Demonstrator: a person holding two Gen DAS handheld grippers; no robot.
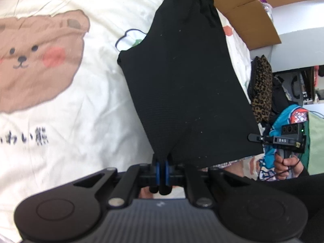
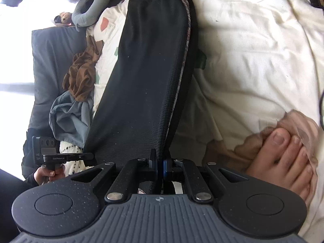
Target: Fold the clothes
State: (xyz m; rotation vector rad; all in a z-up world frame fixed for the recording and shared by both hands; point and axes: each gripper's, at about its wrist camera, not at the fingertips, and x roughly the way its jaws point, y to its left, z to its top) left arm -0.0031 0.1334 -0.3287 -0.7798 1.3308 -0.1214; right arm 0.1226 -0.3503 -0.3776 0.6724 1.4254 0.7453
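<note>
Black garment pinched at two edges above the bed, with room to slip

The cream bedsheet (image 1: 85, 93) with its bear print spreads under everything, and the black garment (image 1: 182, 81) hangs over it, its far end resting on the sheet by the cardboard box (image 1: 243, 14). The left gripper (image 1: 161, 162) has its jaws closed tight on the near edge of the cloth; the right gripper (image 2: 160, 163) likewise has its jaws closed on a thin fold of the same fabric. Both bites look shallow, so I judge that a pull apart could slide the hem out of either one. The cloth could also drag across the sheet and bunch there. A bare foot (image 2: 283, 151) lies close beside the right gripper and may catch the falling edge.
</note>
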